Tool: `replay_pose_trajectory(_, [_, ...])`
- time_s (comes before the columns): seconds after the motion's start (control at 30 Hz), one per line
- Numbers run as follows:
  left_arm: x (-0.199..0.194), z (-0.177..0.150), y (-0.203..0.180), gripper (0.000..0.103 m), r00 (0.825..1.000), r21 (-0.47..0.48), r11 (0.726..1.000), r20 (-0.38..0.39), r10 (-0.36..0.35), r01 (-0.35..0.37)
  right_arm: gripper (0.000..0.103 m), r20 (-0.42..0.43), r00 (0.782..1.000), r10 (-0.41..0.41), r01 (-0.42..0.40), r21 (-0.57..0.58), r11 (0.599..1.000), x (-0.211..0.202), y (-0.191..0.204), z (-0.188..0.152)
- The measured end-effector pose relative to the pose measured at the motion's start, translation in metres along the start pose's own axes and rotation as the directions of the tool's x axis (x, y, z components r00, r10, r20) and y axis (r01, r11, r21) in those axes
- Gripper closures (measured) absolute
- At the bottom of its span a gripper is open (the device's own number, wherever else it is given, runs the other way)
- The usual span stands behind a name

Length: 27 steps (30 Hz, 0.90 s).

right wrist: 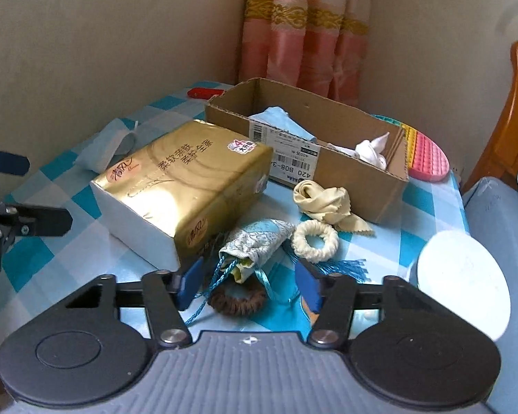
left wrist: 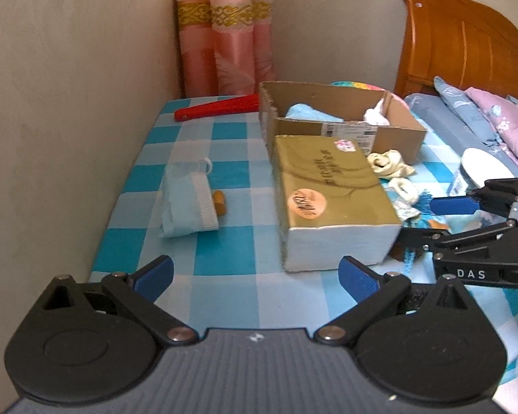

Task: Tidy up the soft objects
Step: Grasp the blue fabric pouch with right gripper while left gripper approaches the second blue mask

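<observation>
My right gripper [right wrist: 249, 284] hangs low over a brown scrunchie [right wrist: 236, 302] and a pale brocade pouch [right wrist: 255, 245] with blue cords. Both lie between its blue pads, which stand a little apart from them. Beyond are a cream ring scrunchie [right wrist: 314, 238] and a crumpled cream cloth [right wrist: 328, 203]. The open cardboard box [right wrist: 328, 169] holds a light blue cloth [right wrist: 276, 117] and a white cloth [right wrist: 373, 151]. My left gripper [left wrist: 257, 277] is open over bare tablecloth, near a folded light blue cloth [left wrist: 186, 203]. The right gripper [left wrist: 418, 220] shows at the right edge there.
A gold tissue pack [left wrist: 331, 193] lies in front of the box. A red object [left wrist: 217, 108] and pink curtain stand at the back, a small cork [left wrist: 220, 201] by the blue cloth. A white round lid [right wrist: 462, 283], a pink studded pad [right wrist: 428, 158] and pillows [left wrist: 493, 120] are right.
</observation>
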<state>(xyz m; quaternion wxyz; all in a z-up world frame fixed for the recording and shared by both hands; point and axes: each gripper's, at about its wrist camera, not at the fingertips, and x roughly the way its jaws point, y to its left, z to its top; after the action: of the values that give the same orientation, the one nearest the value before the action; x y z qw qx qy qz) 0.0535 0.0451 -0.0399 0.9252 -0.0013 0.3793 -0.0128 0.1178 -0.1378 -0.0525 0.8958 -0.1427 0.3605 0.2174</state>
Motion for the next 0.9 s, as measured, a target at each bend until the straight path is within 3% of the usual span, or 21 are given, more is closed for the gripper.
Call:
replay_pose_trajectory(0.17, [0.006, 0.002, 0.01, 0.002, 1.0, -0.026, 0.999, -0.011, 0.028, -0.028, 0.056, -0.001, 1.0, 0.0, 0.0, -0.018, 1.0, 0.008, 0.002, 0.0])
replay_pose_trajectory(0.23, [0.009, 0.003, 0.013, 0.002, 0.999, -0.037, 0.999, -0.015, 0.033, -0.034, 0.076, 0.001, 1.0, 0.01, -0.01, -0.02, 1.0, 0.009, 0.002, -0.001])
replay_pose_trajectory(0.5, [0.016, 0.003, 0.015, 0.002, 0.999, -0.041, 0.999, -0.027, 0.031, -0.032, 0.076, -0.01, 1.0, -0.017, 0.017, -0.003, 1.0, 0.003, -0.006, -0.004])
replay_pose_trajectory(0.67, [0.02, 0.004, 0.014, 0.002, 0.999, -0.037, 0.999, -0.03, 0.026, -0.027, 0.065, -0.028, 0.999, -0.022, 0.023, 0.03, 0.999, 0.003, -0.014, -0.008])
replay_pose_trajectory(0.8, [0.021, 0.005, 0.018, 0.002, 0.999, -0.047, 0.998, -0.029, 0.03, -0.031, 0.05, -0.018, 1.0, -0.022, 0.023, 0.049, 0.999, 0.007, -0.013, -0.003])
replay_pose_trajectory(0.9, [0.022, 0.008, 0.023, 0.002, 0.999, -0.065, 0.997, -0.02, 0.038, -0.039, 0.05, -0.013, 1.0, -0.022, 0.023, 0.052, 0.998, 0.012, -0.011, 0.001])
